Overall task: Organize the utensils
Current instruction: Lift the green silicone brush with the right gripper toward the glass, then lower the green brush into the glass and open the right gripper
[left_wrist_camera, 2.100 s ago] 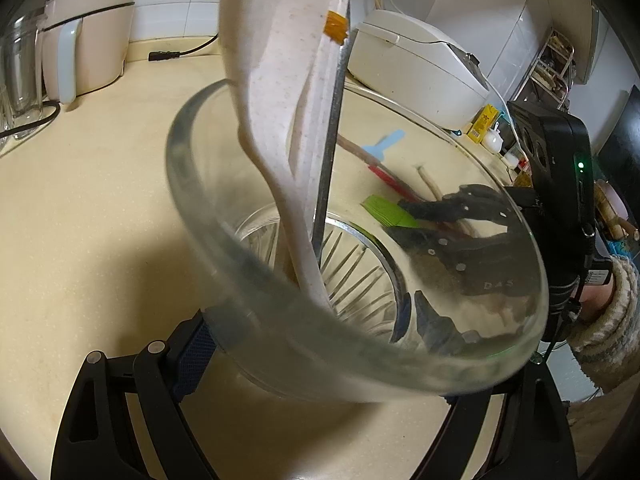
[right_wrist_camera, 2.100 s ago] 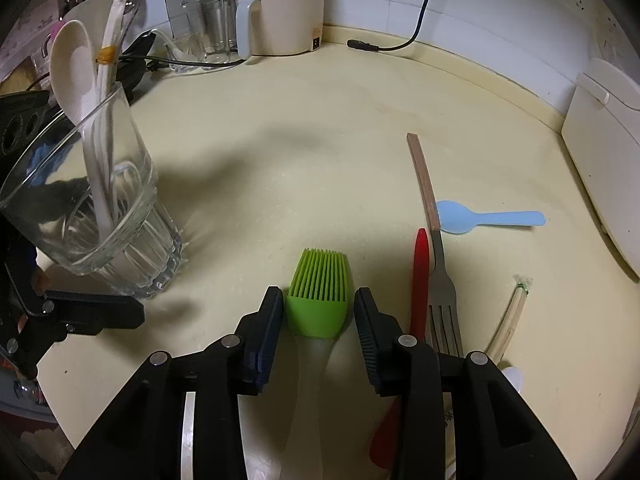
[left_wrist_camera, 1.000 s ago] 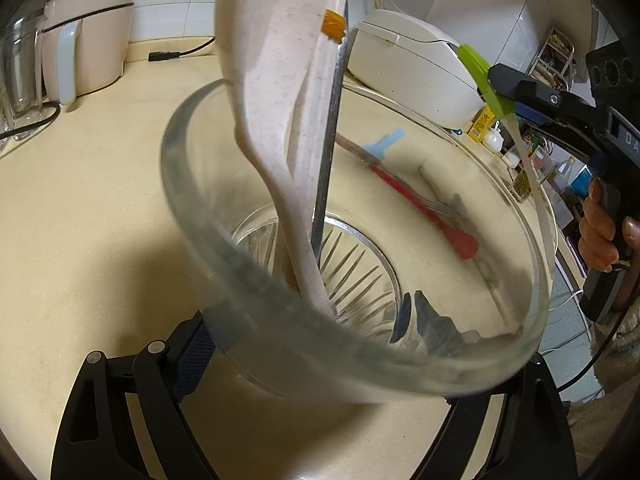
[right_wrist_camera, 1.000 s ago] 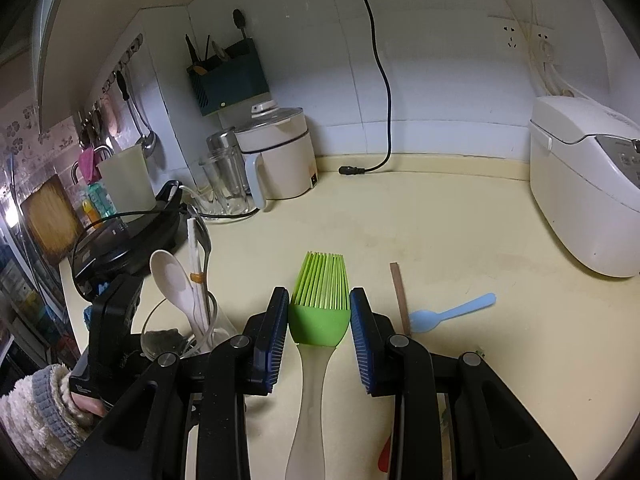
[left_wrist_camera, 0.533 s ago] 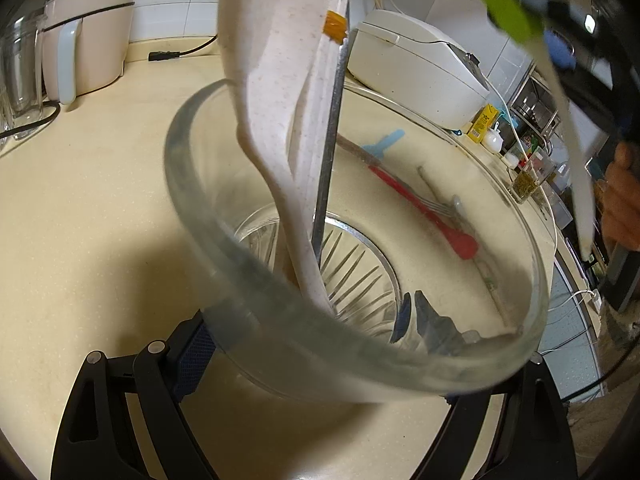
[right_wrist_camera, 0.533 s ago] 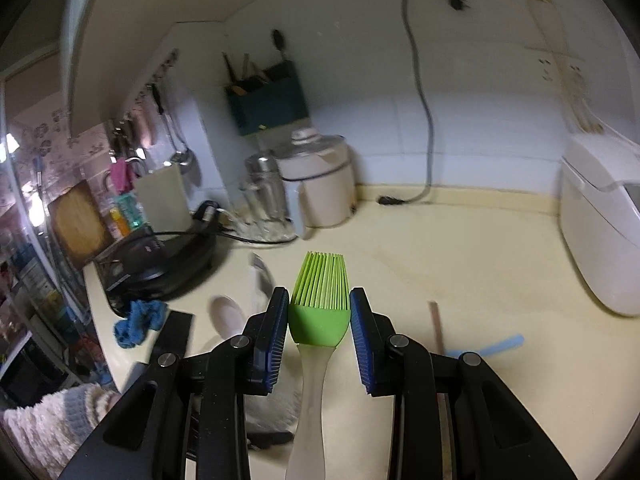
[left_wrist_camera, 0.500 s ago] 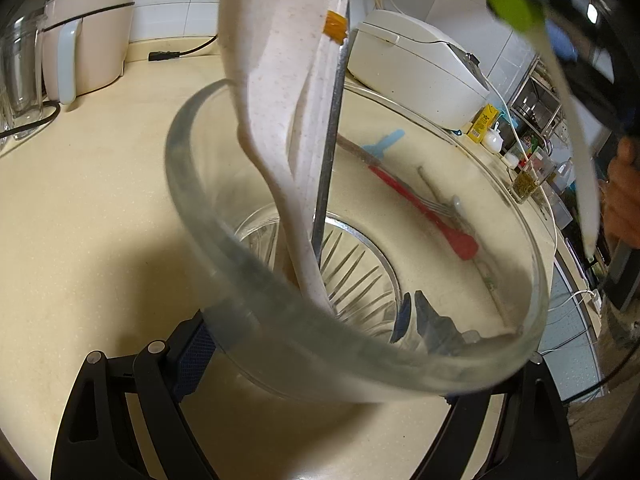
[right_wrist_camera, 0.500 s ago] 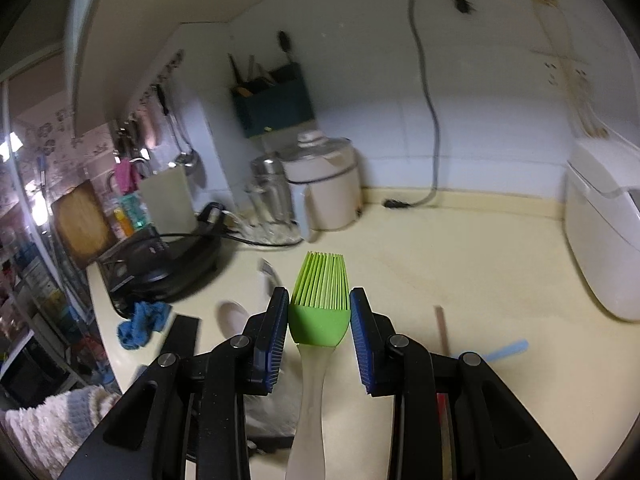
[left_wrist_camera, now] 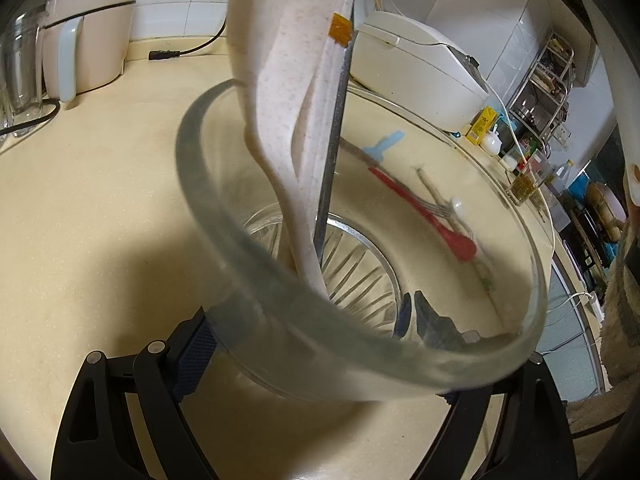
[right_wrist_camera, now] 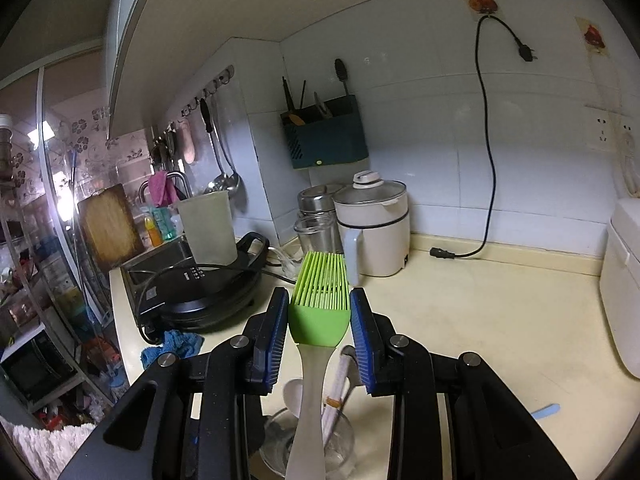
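The left claw (left_wrist_camera: pixel 316 344) grips the glass (left_wrist_camera: pixel 280 320), already holding a speckled spoon (left_wrist_camera: pixel 280 80) mid-bench. The right claw (right_wrist_camera: pixel 319 312) clamps the green brush (right_wrist_camera: pixel 320 312) above it. Red spatula (left_wrist_camera: pixel 424 212), fork (left_wrist_camera: pixel 436 206) and blue spoon (left_wrist_camera: pixel 384 145) lie toward the bench's right end, still to go.

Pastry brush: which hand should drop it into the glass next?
Right. The right gripper already clamps the green pastry brush with its handle hanging above the glass. The left gripper is occupied holding that glass on the counter.
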`<state>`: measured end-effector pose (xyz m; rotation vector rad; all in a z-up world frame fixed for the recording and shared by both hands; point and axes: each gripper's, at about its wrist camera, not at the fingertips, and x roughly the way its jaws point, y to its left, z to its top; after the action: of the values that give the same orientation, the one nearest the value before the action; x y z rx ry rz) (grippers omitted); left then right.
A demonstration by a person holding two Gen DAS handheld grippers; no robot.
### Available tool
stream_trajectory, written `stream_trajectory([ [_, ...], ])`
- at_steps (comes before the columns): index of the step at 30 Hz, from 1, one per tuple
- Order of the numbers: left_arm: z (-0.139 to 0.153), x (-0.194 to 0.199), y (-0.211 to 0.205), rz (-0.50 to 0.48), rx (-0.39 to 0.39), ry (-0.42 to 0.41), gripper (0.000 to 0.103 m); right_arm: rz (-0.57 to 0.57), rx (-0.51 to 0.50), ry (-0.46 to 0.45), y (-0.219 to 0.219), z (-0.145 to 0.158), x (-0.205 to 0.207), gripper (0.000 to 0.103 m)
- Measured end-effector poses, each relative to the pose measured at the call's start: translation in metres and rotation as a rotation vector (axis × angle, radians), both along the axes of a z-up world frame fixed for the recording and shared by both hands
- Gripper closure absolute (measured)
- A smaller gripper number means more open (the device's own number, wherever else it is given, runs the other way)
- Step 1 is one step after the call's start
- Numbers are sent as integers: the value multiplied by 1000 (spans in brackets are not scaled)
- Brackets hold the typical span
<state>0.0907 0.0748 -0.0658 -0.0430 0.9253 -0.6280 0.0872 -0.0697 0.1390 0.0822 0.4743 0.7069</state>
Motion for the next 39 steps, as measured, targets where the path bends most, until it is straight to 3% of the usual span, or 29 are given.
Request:
stream_trajectory([
  [25,0,0,2,0,-2,0,13,-37,6,-32,33,-20,31,72],
  [33,0,0,2,0,-2,0,13,-50,10,18,28,-36,35,71],
  [39,-1,1,4,0,-11,3,13,-108,67,11,1,-19,14,71],
])
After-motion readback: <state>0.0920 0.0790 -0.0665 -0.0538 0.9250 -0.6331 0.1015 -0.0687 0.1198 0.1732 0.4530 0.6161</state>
